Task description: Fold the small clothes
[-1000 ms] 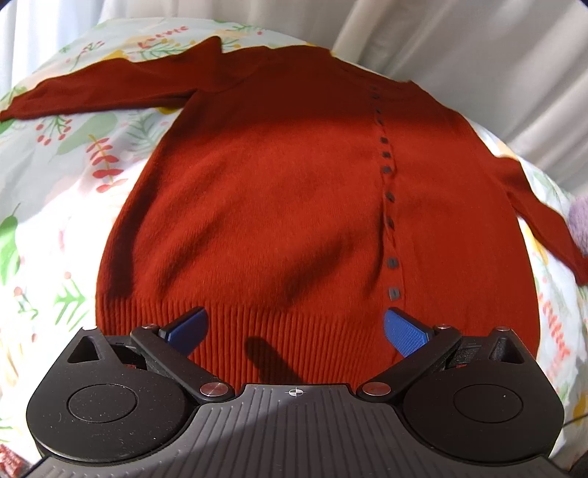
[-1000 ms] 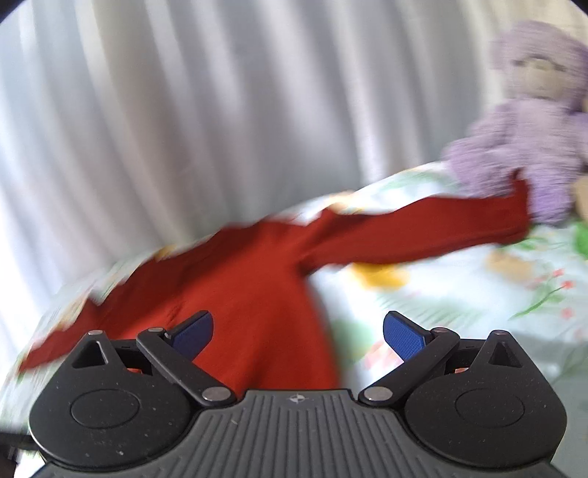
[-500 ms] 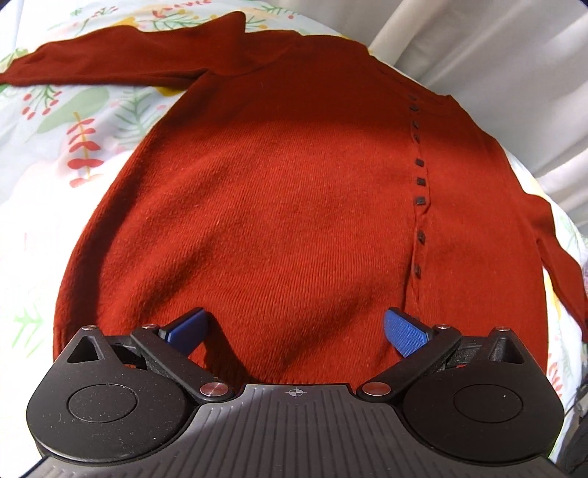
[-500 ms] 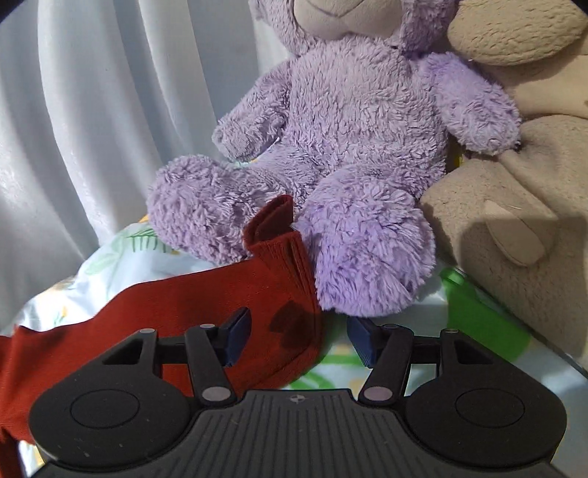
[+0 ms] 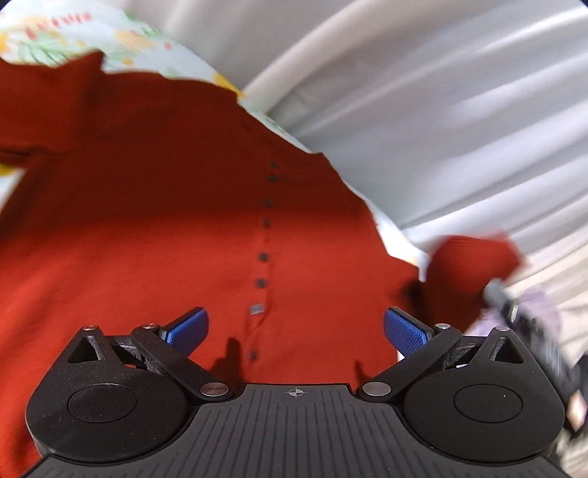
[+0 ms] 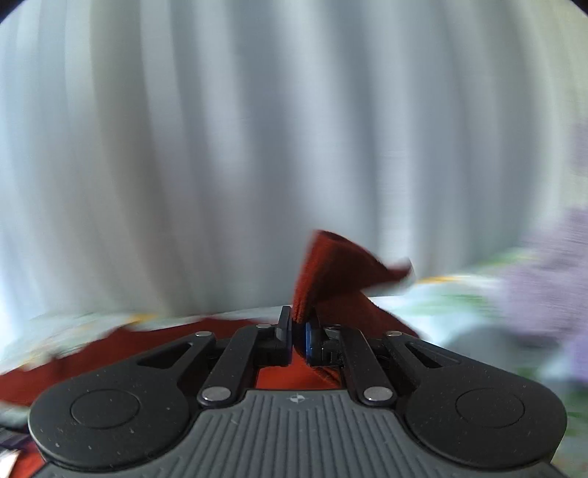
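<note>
A rust-red knit cardigan with a row of dark buttons lies flat on a floral sheet. My left gripper is open and empty, hovering low over the cardigan's body near the button line. My right gripper is shut on the cuff of the cardigan's right sleeve and holds it lifted off the bed. In the left wrist view that raised sleeve shows at the right, with the right gripper blurred beside it.
White curtains hang close behind the bed. A purple plush toy sits blurred at the right on the bed. The floral sheet shows around the cardigan.
My right gripper has shut on the sleeve cuff by the purple toy and lifted it, swinging left toward the cardigan's body. My left gripper has moved farther up the cardigan, still open.
</note>
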`<state>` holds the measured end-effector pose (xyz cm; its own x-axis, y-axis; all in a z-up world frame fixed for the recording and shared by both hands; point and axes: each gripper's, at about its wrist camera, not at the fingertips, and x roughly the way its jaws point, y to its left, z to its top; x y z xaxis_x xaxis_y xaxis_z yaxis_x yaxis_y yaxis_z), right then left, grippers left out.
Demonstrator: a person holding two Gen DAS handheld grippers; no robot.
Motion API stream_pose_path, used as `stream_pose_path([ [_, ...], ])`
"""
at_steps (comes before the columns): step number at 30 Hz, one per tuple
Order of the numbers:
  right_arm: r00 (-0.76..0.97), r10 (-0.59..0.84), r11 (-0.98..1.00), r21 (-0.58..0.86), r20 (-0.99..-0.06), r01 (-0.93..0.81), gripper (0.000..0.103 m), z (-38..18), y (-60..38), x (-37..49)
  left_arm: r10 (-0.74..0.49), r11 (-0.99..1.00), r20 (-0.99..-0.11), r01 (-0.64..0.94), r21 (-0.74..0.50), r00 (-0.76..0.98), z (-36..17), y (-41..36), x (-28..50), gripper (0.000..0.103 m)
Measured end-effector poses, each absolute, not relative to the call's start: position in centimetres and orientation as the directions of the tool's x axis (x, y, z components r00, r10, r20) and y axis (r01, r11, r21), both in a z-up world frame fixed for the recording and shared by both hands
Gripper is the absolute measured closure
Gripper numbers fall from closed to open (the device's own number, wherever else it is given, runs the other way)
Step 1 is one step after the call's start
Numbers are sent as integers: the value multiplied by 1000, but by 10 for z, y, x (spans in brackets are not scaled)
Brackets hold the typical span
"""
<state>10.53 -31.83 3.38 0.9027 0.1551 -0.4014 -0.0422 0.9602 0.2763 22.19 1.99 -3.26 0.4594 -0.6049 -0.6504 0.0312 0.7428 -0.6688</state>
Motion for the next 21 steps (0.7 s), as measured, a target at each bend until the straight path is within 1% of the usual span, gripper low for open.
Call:
stream_pose_path([
  [1,878,249,944,307,-408,-125,89,32,-297,108,-620,732,-642,38,-680,451,-35,17,231,0],
  [3,844,332,915,361,-421,-180,58,23,-271,108,-639,723,-632,61,-688,437,-42,12,247,2],
  [4,824,368,898,394,-432,-195,55,16,-264,106,-651,717,-630,72,-693,424,-47,9,255,9],
  [5,806,398,882,426,-439,-203,54,10,-262,104,-654,720,-638,73,-691,406,-53,7,263,13],
  [6,797,399,874,451,-453,-181,54,3,-261,100,-640,734,-662,56,-677,389,-59,6,272,20],
  [7,792,389,869,474,-470,-145,54,-2,-259,93,-622,748,-684,32,-662,381,-65,6,277,23],
  [8,786,386,858,502,-483,-113,54,-7,-263,90,-617,750,-692,16,-661,374,-72,7,280,23],
  [11,787,375,808,588,-491,-19,54,-20,-273,77,-664,705,-684,-50,-707,303,-93,8,288,30],
  [12,795,364,792,611,-485,10,54,-25,-277,73,-684,686,-672,-62,-725,285,-98,6,290,36],
  [14,797,359,762,645,-486,51,54,-35,-280,71,-695,681,-666,-50,-731,271,-103,0,294,38],
  [15,794,357,749,658,-492,71,54,-40,-278,70,-696,680,-664,-47,-732,275,-104,-2,297,42],
  [16,792,353,739,668,-498,91,54,-46,-280,71,-690,681,-664,-55,-731,287,-105,-3,299,52],
  [17,791,351,732,674,-502,103,54,-49,-281,70,-682,688,-670,-54,-724,294,-105,-2,300,59],
  [18,791,345,728,676,-506,114,54,-51,-282,70,-670,702,-681,-47,-711,294,-105,-2,300,78],
  [19,792,336,727,675,-509,126,54,-53,-283,69,-657,716,-695,-46,-696,291,-106,-3,301,94],
  [21,792,313,732,665,-524,150,54,-57,-284,73,-657,718,-697,-46,-695,288,-108,-2,302,93],
])
